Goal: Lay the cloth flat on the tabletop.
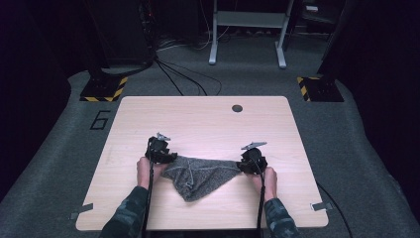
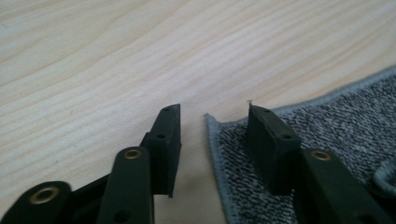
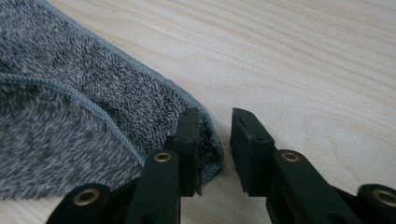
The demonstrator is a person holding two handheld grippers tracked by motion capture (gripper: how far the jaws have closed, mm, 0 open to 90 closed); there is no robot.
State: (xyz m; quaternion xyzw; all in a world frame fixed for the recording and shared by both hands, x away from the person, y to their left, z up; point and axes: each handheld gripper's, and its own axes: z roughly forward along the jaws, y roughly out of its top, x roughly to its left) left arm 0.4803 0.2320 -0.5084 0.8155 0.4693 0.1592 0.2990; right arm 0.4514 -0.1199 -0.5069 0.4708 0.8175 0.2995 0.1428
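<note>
The grey towel [image 1: 200, 176] is lying crumpled near the table's [image 1: 208, 119] front edge, its long axis running between the left gripper [image 1: 166, 157] and right gripper [image 1: 246, 166], each straddling a towel corner with jaws parted, not yet pinching.

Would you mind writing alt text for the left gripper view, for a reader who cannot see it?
Two black jaws of the left gripper stand open around the corner of a grey cloth lying flat on a light wooden table. One jaw sits over the cloth's hemmed edge, the other over bare wood, and the pads do not yet pinch the fabric.
</note>
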